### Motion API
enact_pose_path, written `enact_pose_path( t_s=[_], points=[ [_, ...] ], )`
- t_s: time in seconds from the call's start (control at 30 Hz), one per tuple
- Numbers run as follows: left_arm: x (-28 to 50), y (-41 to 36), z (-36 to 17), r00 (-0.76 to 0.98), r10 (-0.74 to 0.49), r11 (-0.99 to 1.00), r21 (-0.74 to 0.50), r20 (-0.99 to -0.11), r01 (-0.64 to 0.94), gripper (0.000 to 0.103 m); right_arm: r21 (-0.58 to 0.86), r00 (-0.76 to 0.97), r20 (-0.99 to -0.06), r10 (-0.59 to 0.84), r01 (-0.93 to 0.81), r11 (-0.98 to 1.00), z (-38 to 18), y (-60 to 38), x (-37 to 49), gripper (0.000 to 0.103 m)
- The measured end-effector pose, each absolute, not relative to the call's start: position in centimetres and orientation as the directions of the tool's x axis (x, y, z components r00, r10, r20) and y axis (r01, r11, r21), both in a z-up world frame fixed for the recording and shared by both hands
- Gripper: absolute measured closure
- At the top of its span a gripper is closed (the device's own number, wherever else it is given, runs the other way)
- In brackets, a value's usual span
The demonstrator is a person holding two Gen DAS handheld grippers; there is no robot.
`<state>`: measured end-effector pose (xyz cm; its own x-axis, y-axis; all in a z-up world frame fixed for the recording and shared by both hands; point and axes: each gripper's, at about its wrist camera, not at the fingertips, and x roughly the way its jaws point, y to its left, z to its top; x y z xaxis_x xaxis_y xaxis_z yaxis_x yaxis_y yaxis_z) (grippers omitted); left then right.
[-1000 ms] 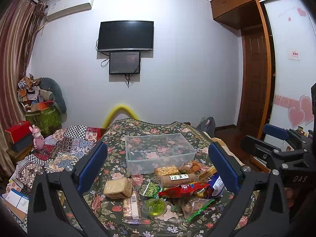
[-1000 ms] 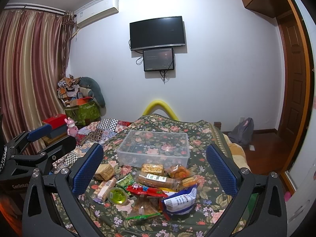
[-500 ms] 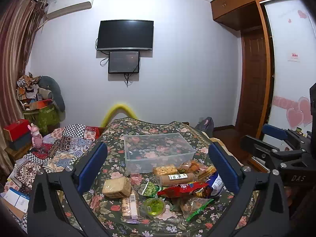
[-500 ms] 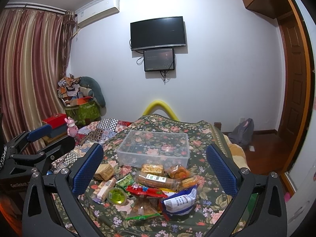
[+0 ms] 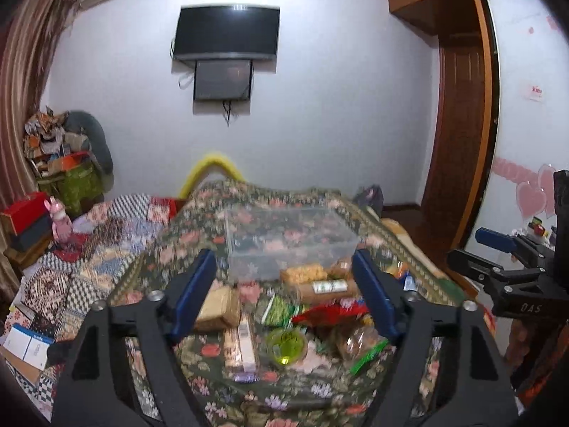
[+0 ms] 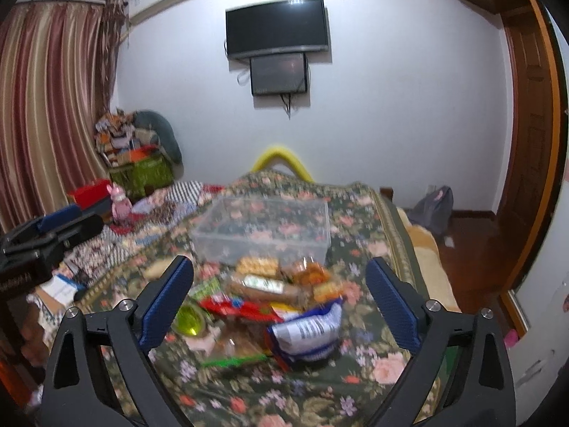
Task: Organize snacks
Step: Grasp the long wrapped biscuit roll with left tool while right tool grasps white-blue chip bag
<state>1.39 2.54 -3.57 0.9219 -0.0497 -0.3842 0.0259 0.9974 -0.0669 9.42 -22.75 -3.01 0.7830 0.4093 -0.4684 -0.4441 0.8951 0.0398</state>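
A heap of snacks lies on the floral tablecloth point(image 5: 306, 395) in front of an empty clear plastic box point(image 5: 288, 242), which also shows in the right wrist view point(image 6: 263, 227). I see a tan cracker pack point(image 5: 217, 307), a green jelly cup point(image 5: 286, 347), a red packet point(image 5: 329, 313) and a blue-white bag point(image 6: 307, 331). My left gripper point(image 5: 284, 295) is open and empty above the heap. My right gripper point(image 6: 281, 302) is open and empty, also above the heap.
A patterned quilt point(image 5: 81, 249) and boxes lie left of the table. A wooden door point(image 5: 458, 128) and a grey bag point(image 6: 432, 206) are at the right. A TV point(image 5: 227, 33) hangs on the far wall. The other gripper shows at the edge of each view.
Both grippers have tilted down and moved closer to the snack heap, which now sits between the fingers. Both views are blurred by motion.
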Motion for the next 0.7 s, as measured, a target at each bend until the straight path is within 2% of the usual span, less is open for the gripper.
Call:
enact_pose_path(
  t_s=[0.2,0.33,0.7],
  points=[
    [2.7,4.0,-7.3,0.86,-0.041,0.998,-0.06,-0.508,0.013,0.037,0.045,0.723,-0.578,0.379,-0.435,0.899,-6.5,-23.8,10.2,0.013],
    [3.5,5.0,-9.9,0.812,-0.035,0.997,-0.072,-0.583,-0.008,0.037,0.077,0.673,-0.642,0.367,-0.42,0.904,-8.5,-24.3,11.1,0.013],
    [7.2,7.5,-16.3,0.698,-0.026,0.992,-0.106,-0.715,-0.072,0.037,0.075,0.603,-0.725,0.333,-0.411,0.908,-11.8,-23.8,13.7,0.013]
  ],
)
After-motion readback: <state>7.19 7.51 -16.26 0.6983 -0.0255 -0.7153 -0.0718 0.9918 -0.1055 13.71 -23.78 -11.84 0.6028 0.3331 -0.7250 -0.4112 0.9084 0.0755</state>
